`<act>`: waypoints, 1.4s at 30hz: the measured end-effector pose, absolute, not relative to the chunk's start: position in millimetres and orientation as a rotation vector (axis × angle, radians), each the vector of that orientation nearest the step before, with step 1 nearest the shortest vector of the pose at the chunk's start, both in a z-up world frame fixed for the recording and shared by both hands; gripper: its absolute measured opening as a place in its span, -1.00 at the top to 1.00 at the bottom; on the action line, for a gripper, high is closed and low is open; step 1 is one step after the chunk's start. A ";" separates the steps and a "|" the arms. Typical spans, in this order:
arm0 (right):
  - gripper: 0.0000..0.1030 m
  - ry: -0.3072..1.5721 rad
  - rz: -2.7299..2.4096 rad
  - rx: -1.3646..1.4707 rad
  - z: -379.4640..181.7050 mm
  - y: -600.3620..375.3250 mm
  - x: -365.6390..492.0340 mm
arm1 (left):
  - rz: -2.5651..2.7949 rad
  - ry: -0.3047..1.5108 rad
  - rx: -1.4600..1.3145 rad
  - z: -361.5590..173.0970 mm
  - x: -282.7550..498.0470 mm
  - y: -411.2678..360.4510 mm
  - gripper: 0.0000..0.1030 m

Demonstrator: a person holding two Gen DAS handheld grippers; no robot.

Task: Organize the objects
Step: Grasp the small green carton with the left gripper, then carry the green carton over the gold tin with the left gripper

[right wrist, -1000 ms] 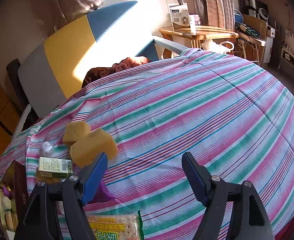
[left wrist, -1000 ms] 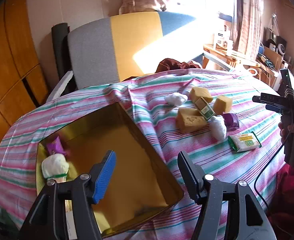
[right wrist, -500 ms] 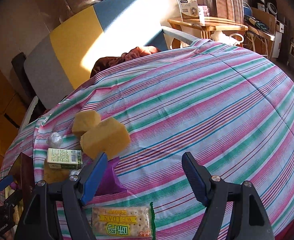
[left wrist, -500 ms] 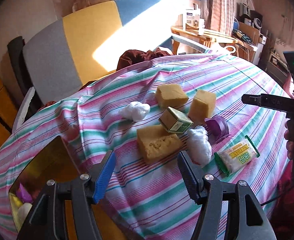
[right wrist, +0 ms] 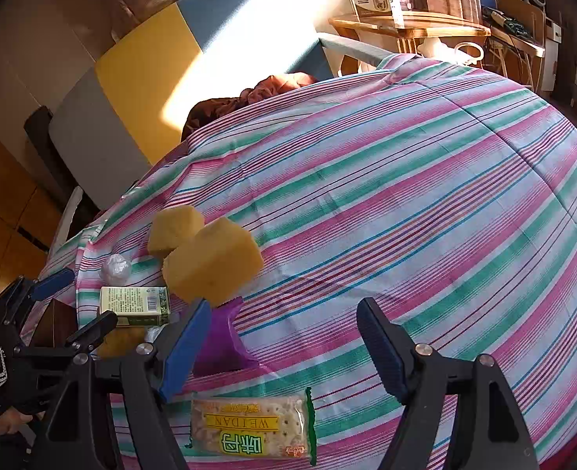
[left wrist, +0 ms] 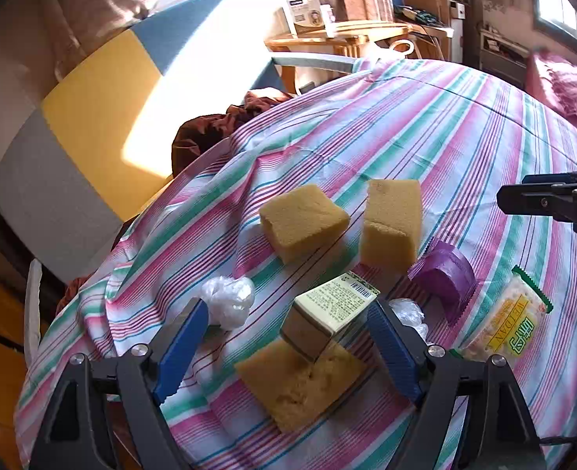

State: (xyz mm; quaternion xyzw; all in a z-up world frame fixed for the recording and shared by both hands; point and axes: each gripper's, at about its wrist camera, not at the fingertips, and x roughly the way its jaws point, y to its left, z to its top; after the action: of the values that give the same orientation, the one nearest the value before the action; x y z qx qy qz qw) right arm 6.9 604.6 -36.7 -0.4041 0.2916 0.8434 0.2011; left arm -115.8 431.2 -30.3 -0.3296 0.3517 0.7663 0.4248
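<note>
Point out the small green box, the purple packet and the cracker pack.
small green box (left wrist: 333,305), left wrist view, printed top face.
purple packet (left wrist: 443,280), left wrist view, curved top.
cracker pack (right wrist: 251,427), right wrist view, yellow label.

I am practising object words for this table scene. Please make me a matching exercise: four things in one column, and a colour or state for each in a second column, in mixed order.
Things:
1. small box
2. cracker pack
3. wrapper
4. left gripper

States:
a. purple
b. jaws opening, nothing gripped
c. lying flat, green-edged, yellow label
d. resting tilted on a sponge

Pairs: 1-d, 2-c, 3-a, 4-b
</note>
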 end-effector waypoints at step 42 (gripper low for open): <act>0.48 0.350 2.612 -1.549 -86.7 482.4 -69.1 | 2.340 0.253 -1.017 12.4 -41.1 179.6 0.42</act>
State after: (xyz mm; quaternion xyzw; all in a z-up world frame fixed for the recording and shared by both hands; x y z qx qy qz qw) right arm -69.1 482.4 -86.7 -0.5062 0.1142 0.8538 0.0425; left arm -41.1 179.6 12.4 -0.3802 0.0944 0.8749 0.2847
